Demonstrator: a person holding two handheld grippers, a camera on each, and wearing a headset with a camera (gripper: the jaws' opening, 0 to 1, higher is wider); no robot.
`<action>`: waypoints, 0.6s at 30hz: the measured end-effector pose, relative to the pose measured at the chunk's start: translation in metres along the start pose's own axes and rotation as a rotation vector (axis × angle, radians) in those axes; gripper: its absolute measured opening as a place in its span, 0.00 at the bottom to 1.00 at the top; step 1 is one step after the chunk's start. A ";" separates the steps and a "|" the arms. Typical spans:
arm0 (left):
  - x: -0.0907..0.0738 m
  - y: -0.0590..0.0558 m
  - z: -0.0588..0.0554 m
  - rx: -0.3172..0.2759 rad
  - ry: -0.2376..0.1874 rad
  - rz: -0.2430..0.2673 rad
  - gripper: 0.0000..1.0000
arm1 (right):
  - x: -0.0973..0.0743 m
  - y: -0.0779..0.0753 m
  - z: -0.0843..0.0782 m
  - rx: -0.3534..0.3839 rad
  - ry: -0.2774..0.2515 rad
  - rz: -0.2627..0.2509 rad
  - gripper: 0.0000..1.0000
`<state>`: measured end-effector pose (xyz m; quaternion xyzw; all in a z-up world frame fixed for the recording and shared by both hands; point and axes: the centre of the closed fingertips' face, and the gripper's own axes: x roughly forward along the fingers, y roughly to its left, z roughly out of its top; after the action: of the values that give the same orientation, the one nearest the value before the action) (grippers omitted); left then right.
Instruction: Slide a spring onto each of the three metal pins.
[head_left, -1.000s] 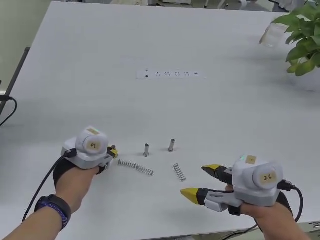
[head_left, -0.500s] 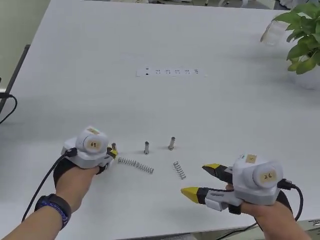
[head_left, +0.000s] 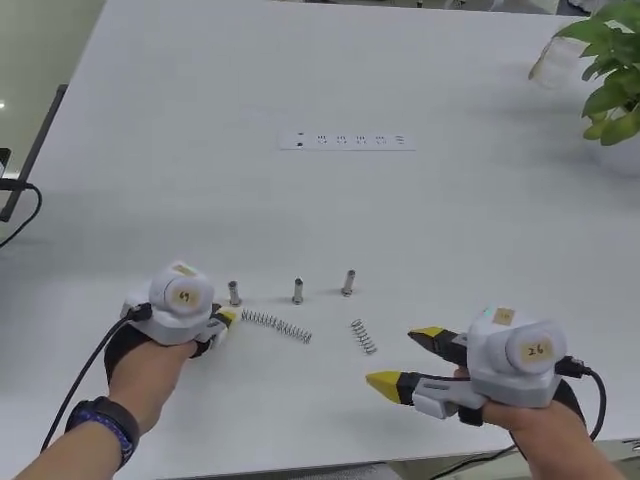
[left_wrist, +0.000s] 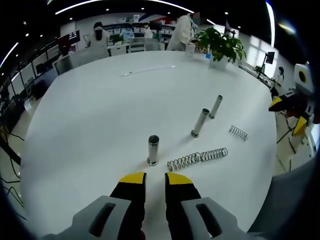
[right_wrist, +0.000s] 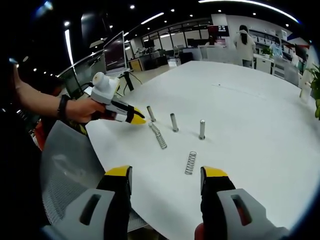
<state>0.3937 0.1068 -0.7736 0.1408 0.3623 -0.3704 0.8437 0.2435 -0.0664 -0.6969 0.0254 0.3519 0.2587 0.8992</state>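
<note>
**Left hand-held gripper pulled back from the left pin**

You have drawn it away, and the pin now stands bare just above its tips, at the lower left of the head view. Its jaws are narrow and hold nothing. The middle pin and right pin stand bare too. The long spring and short spring lie on the desk just below them. Your right hand-held gripper, lower right, is wide and empty.
</note>
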 end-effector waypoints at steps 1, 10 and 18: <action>-0.001 0.001 -0.002 -0.003 0.000 0.000 0.08 | 0.000 0.000 0.000 0.001 0.000 0.000 0.54; -0.014 0.004 -0.017 -0.023 0.001 0.013 0.09 | 0.006 -0.002 -0.002 0.002 0.002 0.006 0.53; -0.029 -0.003 -0.024 -0.070 -0.021 0.016 0.13 | 0.011 -0.003 -0.003 -0.001 0.007 0.011 0.52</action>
<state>0.3660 0.1321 -0.7691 0.1102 0.3651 -0.3521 0.8547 0.2500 -0.0636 -0.7064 0.0258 0.3548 0.2638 0.8966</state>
